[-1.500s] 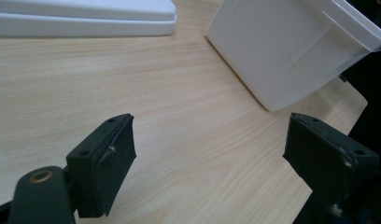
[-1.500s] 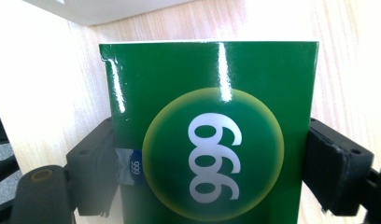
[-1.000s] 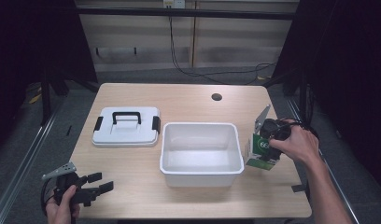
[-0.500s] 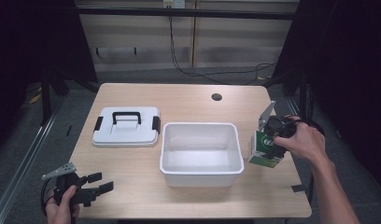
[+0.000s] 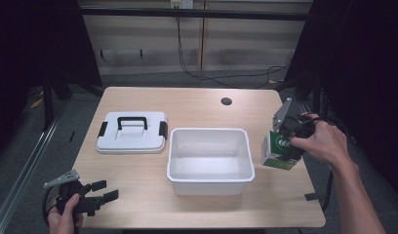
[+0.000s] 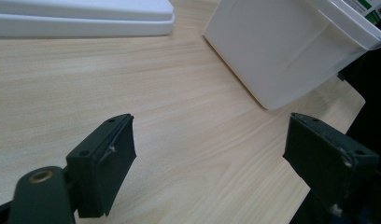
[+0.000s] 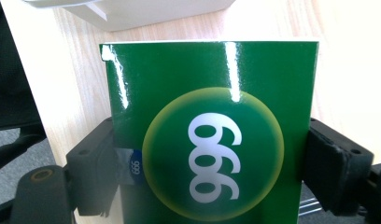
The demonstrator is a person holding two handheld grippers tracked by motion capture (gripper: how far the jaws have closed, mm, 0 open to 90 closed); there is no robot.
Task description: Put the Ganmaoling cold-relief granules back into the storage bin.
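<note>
Both pads of our right gripper (image 7: 212, 154) are pinching the glossy green cardboard carton (image 7: 212, 126) between them, likely for binning; left gripper (image 6: 216, 154) is idling spread.

The green box (image 7: 212, 135) is cut off by the bottom edge.

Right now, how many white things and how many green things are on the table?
White: 2, the tub and the lid
Green: 1, the box clamped in the right hand-held gripper
Total: 3
</note>
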